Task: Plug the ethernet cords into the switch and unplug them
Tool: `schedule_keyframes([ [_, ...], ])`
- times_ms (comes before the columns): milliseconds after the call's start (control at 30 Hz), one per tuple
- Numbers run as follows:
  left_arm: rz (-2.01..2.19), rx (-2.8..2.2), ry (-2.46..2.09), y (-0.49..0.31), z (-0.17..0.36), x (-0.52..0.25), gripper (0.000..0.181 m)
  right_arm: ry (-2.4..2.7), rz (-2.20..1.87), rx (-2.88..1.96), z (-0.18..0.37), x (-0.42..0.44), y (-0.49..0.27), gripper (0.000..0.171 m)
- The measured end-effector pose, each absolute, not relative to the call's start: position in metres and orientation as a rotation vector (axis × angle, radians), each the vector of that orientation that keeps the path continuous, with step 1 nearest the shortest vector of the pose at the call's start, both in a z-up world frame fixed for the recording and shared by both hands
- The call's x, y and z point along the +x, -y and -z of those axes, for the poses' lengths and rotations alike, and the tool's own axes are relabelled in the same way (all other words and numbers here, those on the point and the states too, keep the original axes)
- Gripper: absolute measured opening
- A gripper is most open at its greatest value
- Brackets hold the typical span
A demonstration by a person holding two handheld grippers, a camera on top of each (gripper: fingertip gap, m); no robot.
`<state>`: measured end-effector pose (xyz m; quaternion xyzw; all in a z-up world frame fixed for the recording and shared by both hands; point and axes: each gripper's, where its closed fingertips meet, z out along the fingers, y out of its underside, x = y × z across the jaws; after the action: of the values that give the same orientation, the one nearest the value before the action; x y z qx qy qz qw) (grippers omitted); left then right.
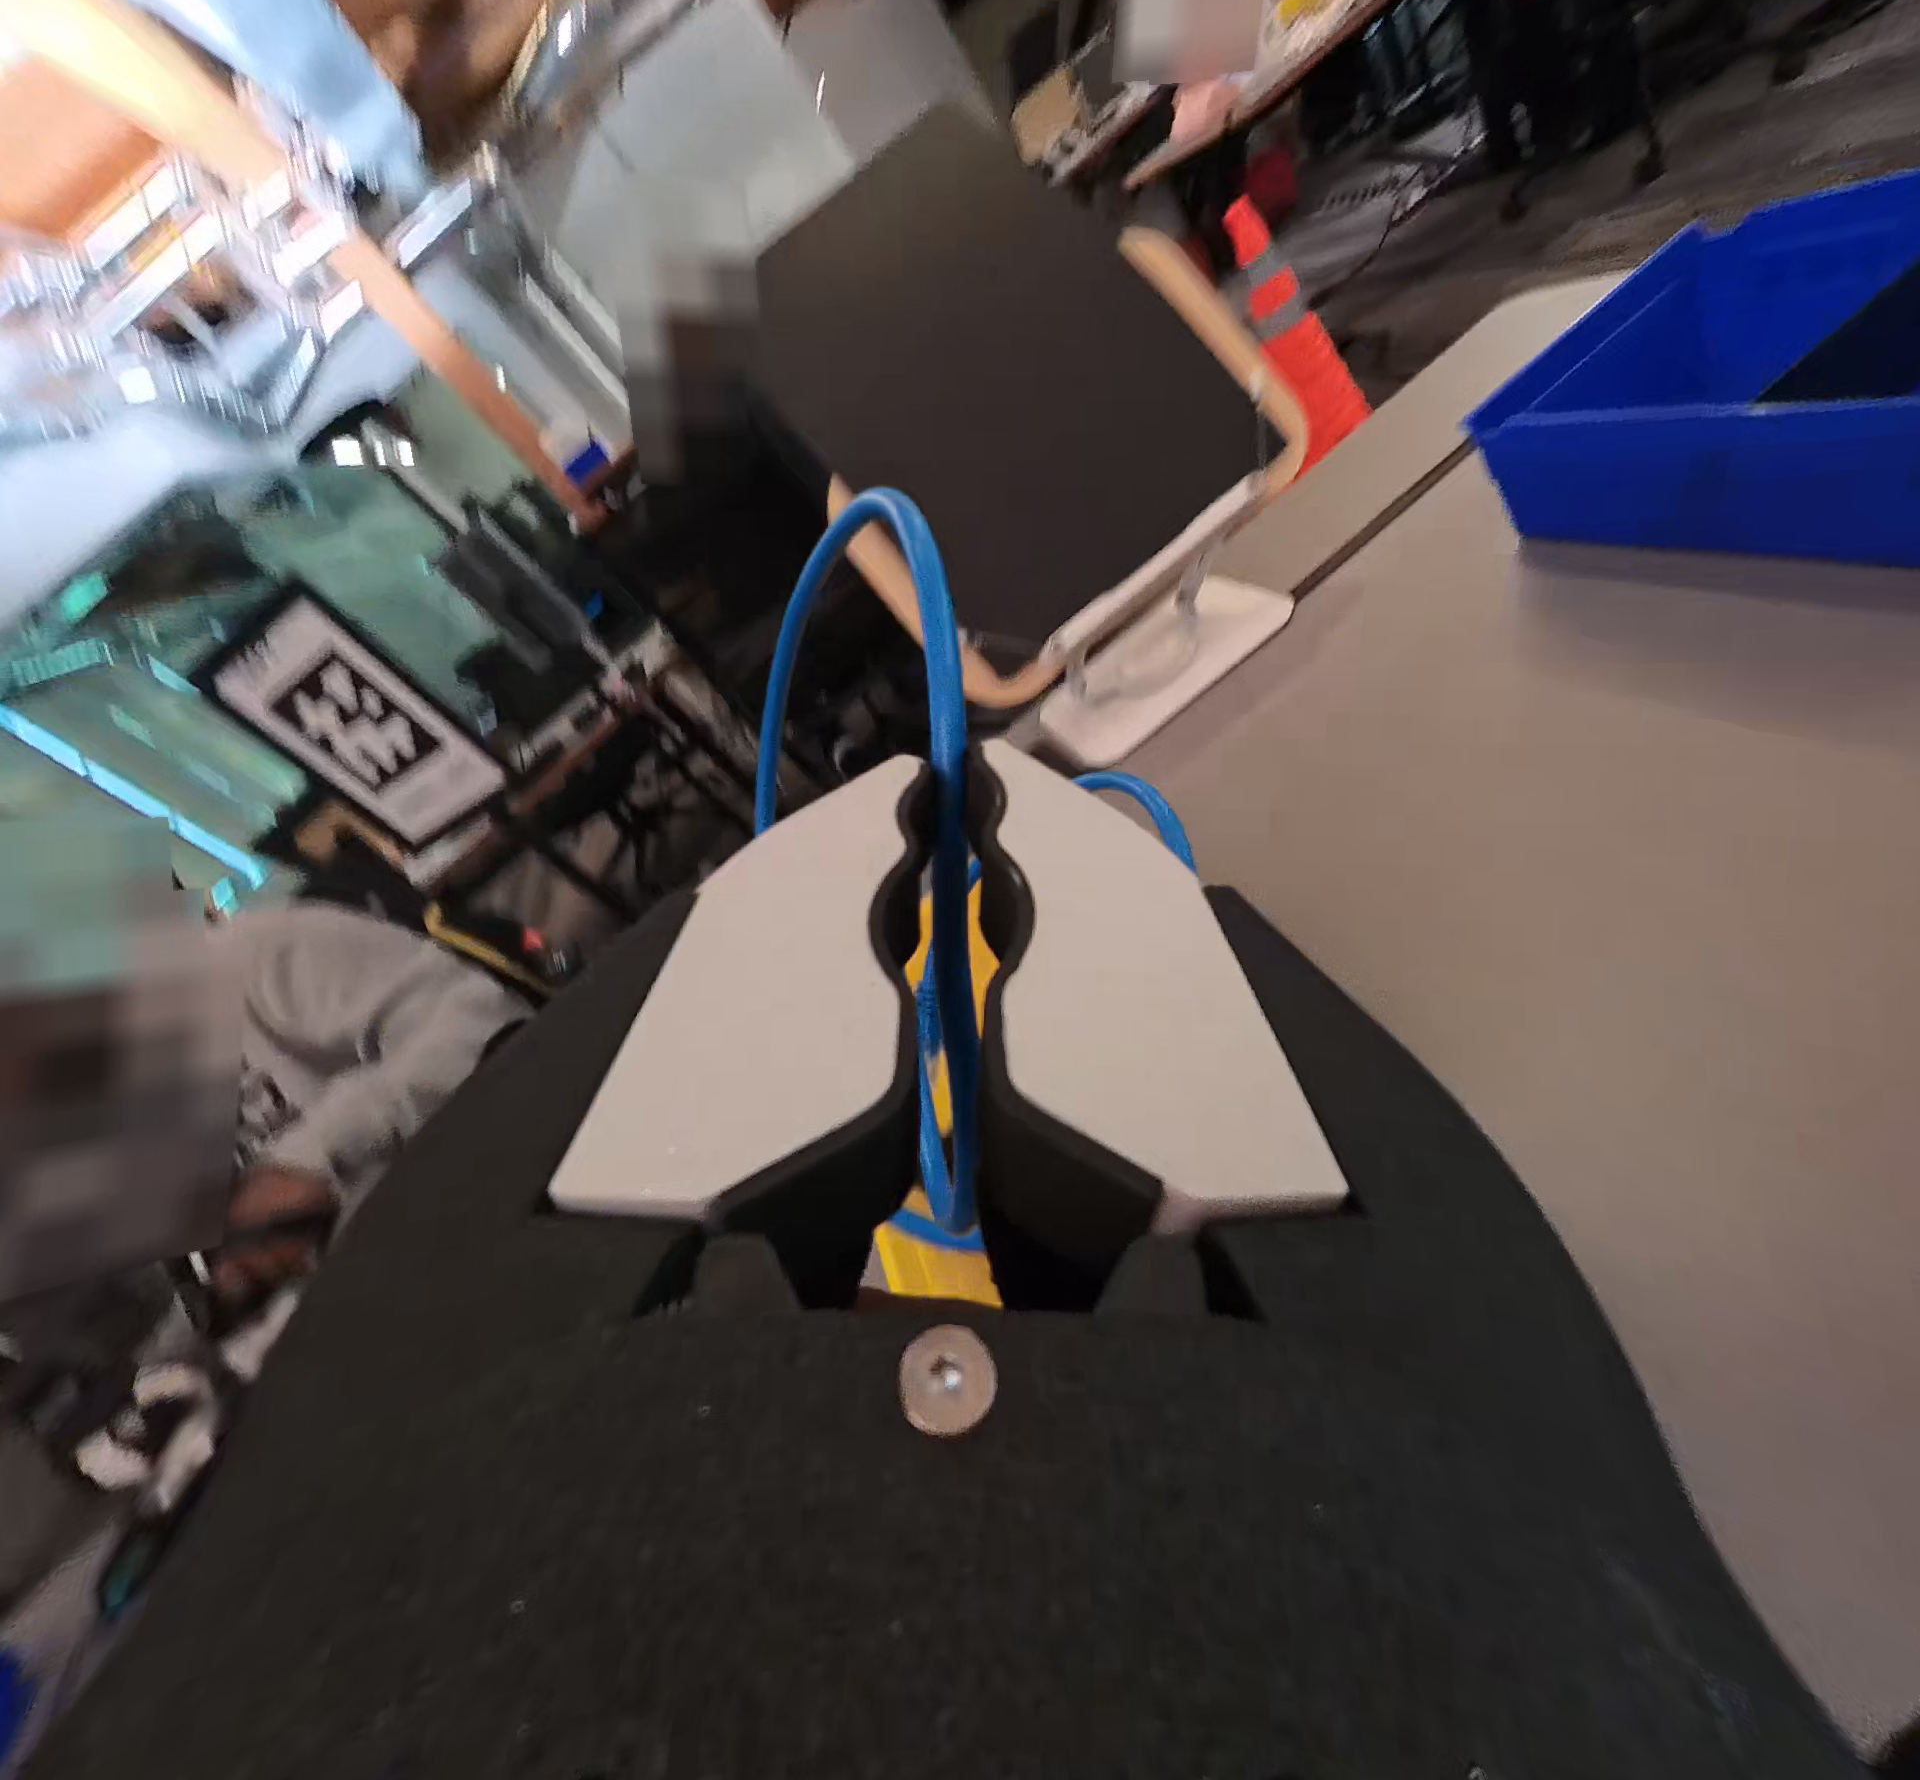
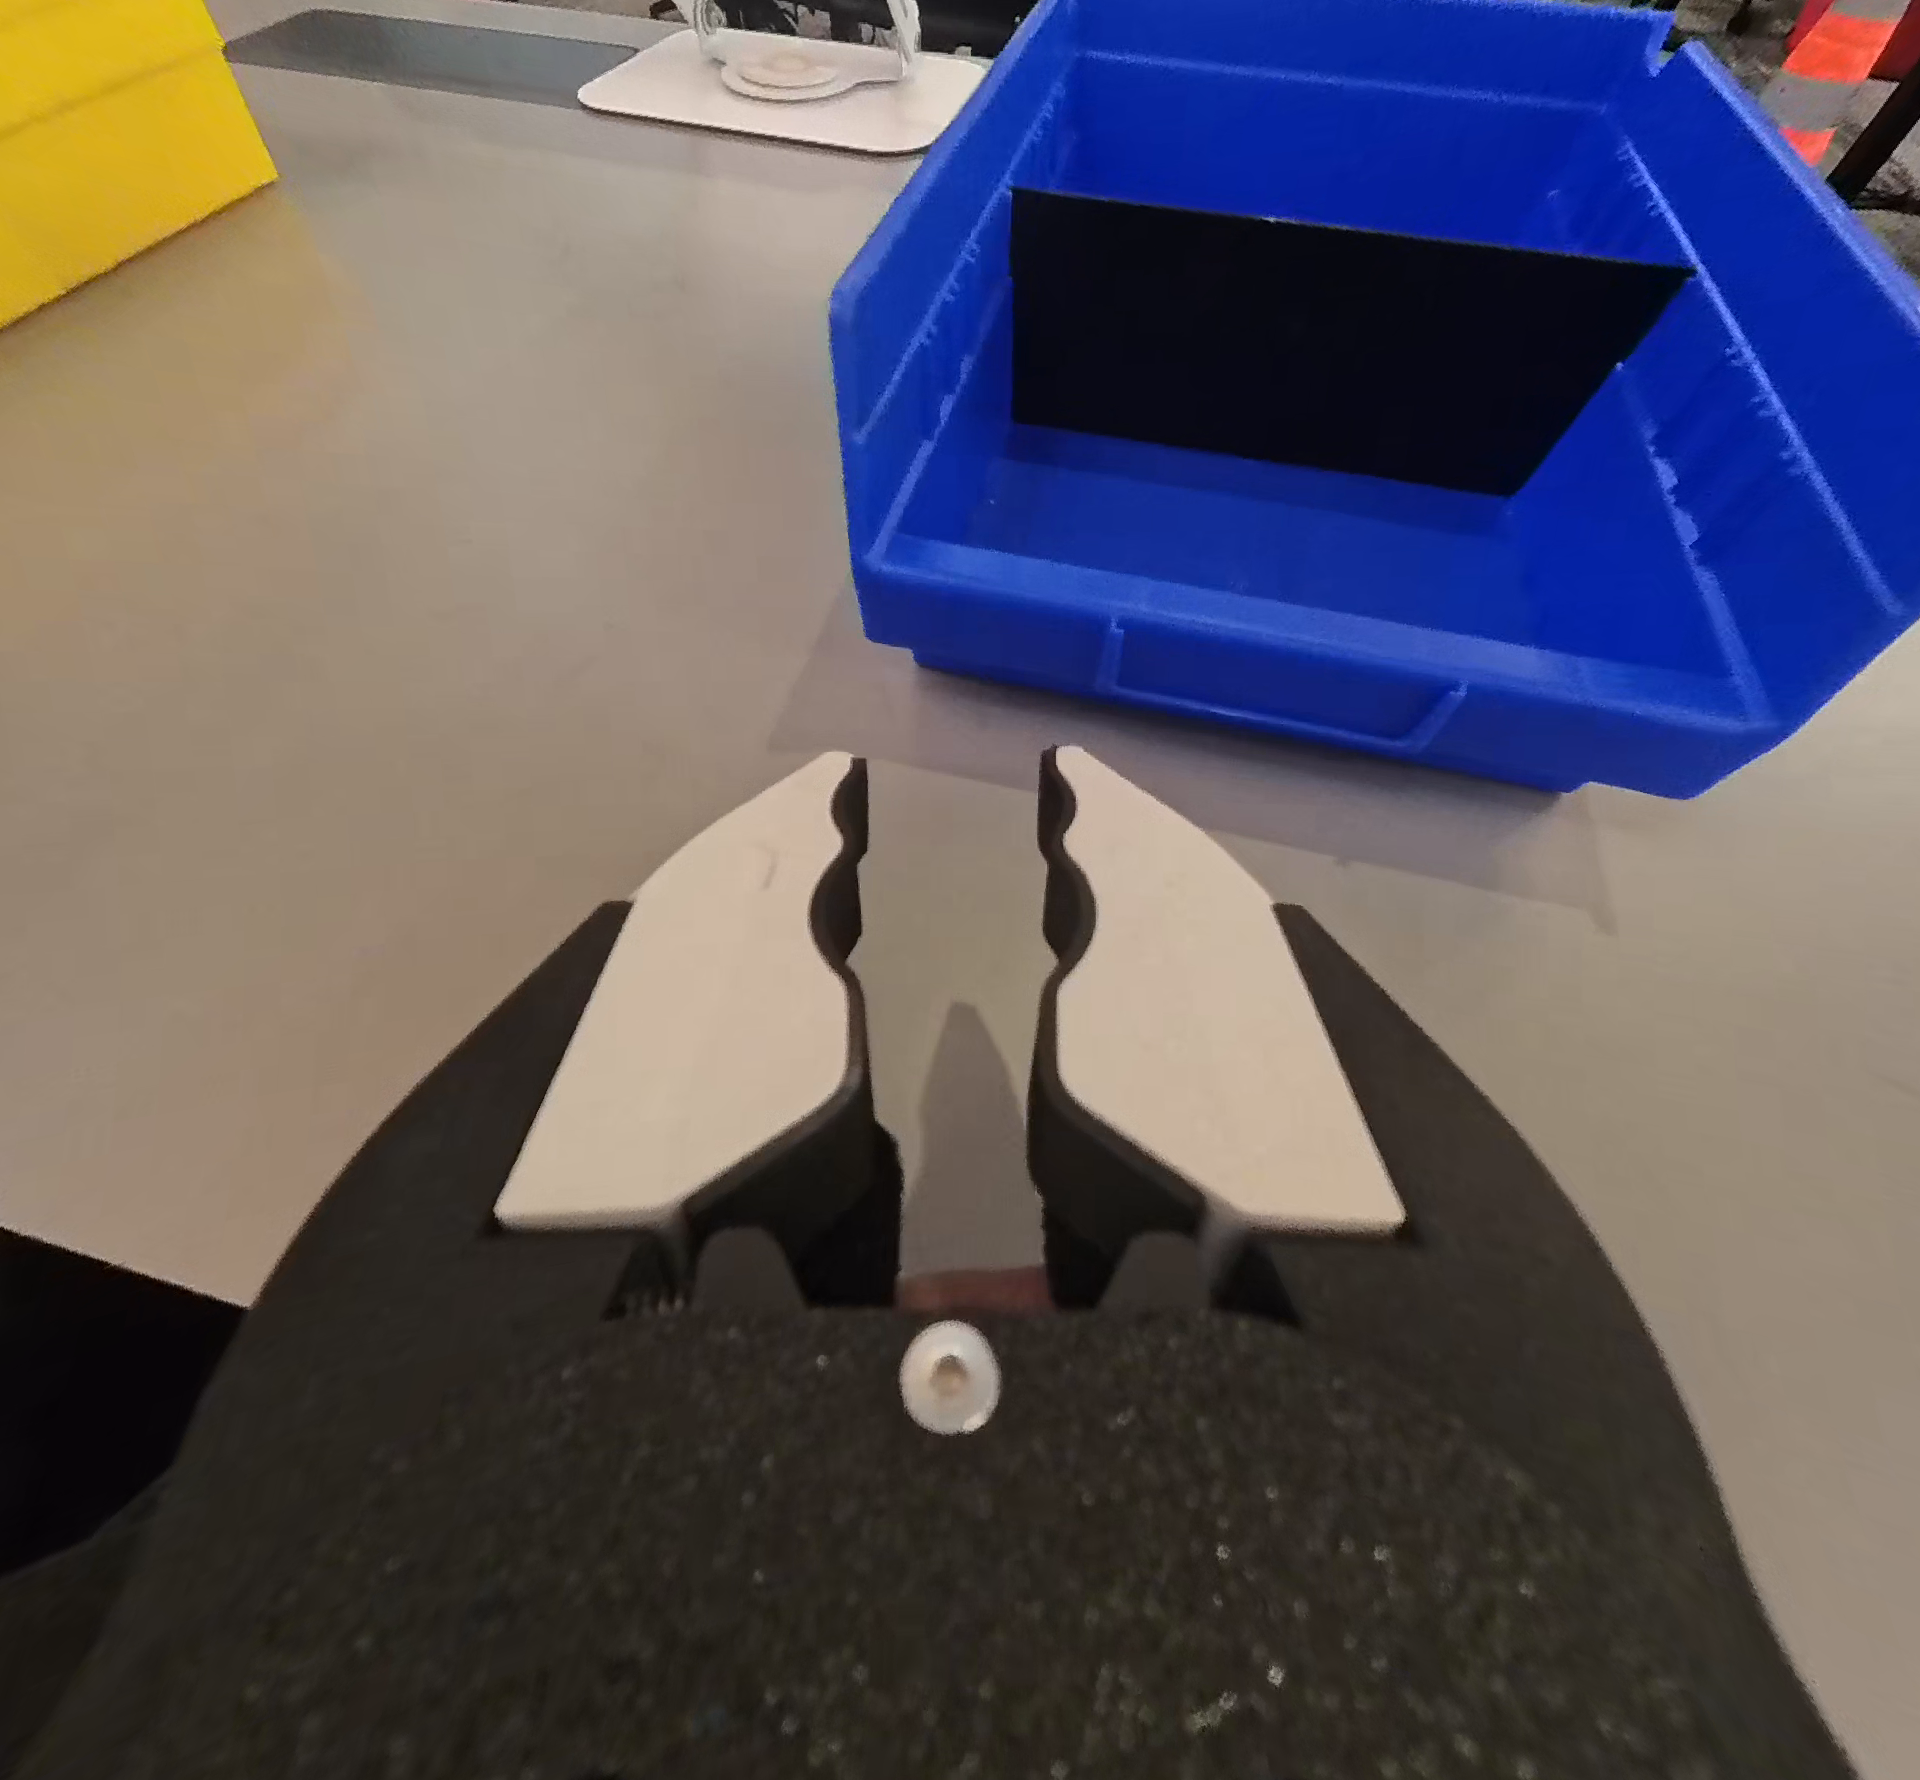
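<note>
Left side first: the left hand-held gripper [image 1: 951,780] is clamped tight on a blue ethernet cord [image 1: 940,650], which runs up through the gap between the grey fingers [image 1: 774,992] and loops in an arc above the tips. Something yellow [image 1: 940,1252] peeks out underneath the cord, between the fingers, can't tell what exactly. That whole view is tilted and blurry, with the grey desk [image 1: 1507,899] off to the right and a blue bin [image 1: 1704,483] at its far edge.

Moving right: the right hand-held gripper [image 2: 951,774] hangs over the desk with its fingers parted and nothing in between, just bare desk [image 2: 468,587] showing through. A yellow bin [image 2: 104,89] sits far left, a white stand base [image 2: 644,94] at the back edge, and the blue bin [image 2: 1299,681] sits just ahead to the right, with a black divider [image 2: 1320,338] standing upright across it. No switch visible in either view.
</note>
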<state>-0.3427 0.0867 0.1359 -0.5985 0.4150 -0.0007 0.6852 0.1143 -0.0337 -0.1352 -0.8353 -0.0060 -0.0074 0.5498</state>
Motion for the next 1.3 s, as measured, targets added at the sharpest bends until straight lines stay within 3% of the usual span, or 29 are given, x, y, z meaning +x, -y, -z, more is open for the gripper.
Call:
schedule_keyframes([
  [167,-0.025,-1.074,-1.062,-0.043,-0.184,-0.265,0.005,0.021,0.027,-1.974,0.134,0.113,0.034,0.031],
  [300,0.07,-1.021,-1.163,-0.033,-0.175,-0.204,0.005,0.027,0.031,-1.969,0.132,0.112,0.036,0.03],
  [400,0.071,-1.029,-1.294,-0.041,-0.119,-0.158,0.005,0.035,0.039,-1.969,0.132,0.112,0.037,0.03],
  [633,-0.14,-1.206,-1.702,-0.066,0.087,-0.112,0.005,0.049,0.046,-1.977,0.133,0.111,0.038,0.03],
  [833,0.053,-1.592,-1.815,-0.048,0.179,-0.122,0.008,0.042,0.028,-1.992,0.137,0.112,0.038,0.03],
  [933,0.361,-1.745,-1.719,-0.035,0.173,-0.124,0.022,0.044,0.025,-1.999,0.138,0.111,0.037,0.03],
  [1067,0.712,-1.827,-1.388,-0.063,0.104,-0.158,0.029,0.044,0.027,-2.001,0.139,0.112,0.038,0.03],
  [1167,0.585,-1.916,-1.077,-0.133,0.062,-0.232,0.032,0.04,0.014,-2.009,0.141,0.112,0.038,0.03],
  [1300,0.076,-2.203,-0.746,-0.211,0.078,-0.365,0.043,0.036,0.006,-2.023,0.145,0.112,0.036,0.03],
])
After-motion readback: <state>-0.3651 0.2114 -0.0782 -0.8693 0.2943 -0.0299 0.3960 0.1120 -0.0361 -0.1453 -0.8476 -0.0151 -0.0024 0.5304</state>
